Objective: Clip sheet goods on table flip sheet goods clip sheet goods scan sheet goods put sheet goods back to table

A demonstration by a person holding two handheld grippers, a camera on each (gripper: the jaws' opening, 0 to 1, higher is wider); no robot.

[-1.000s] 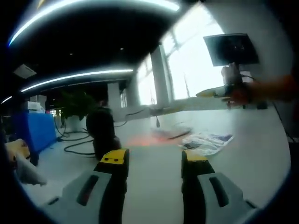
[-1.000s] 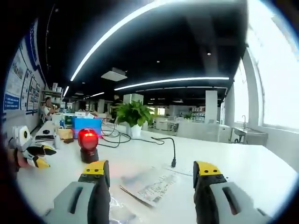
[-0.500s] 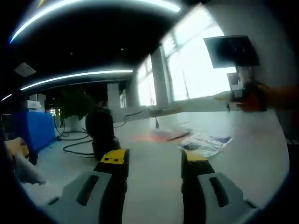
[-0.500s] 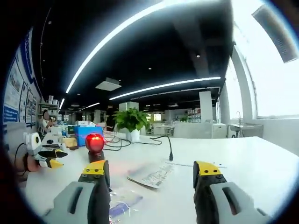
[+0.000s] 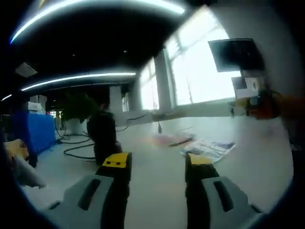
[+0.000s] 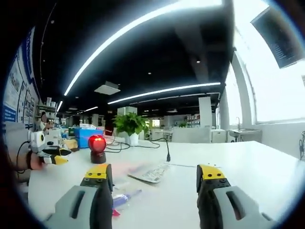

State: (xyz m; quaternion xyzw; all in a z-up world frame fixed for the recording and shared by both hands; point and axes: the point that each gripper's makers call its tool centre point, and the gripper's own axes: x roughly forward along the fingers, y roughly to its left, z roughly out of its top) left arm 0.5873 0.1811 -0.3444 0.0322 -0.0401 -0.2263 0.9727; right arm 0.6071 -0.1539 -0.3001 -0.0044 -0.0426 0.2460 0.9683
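Note:
A printed sheet packet [image 5: 208, 148] lies flat on the white table [image 5: 157, 191], ahead and right of my left gripper [image 5: 157, 161], which is open and holds nothing. A pinkish packet [image 5: 171, 139] lies further back. In the right gripper view the printed packet [image 6: 151, 172] rests ahead between the jaws of my right gripper [image 6: 153, 172], also open and holding nothing. A smaller purple-and-pink packet [image 6: 123, 198] lies by its left jaw. The scanner [image 6: 97, 149] glows red on top; in the left gripper view it is a dark scanner [image 5: 105, 136].
A black cable [image 6: 167, 150] runs across the table behind the packets. A potted plant [image 6: 126, 124] and a blue box [image 6: 86, 134] stand at the back. A monitor [image 5: 236, 53] hangs by the windows. The other gripper [image 6: 45, 153] shows at the left edge.
The right gripper's view has dropped closer to table level, so the packets look flatter and further off. In the left gripper view the other gripper has drifted right. The left gripper stayed put.

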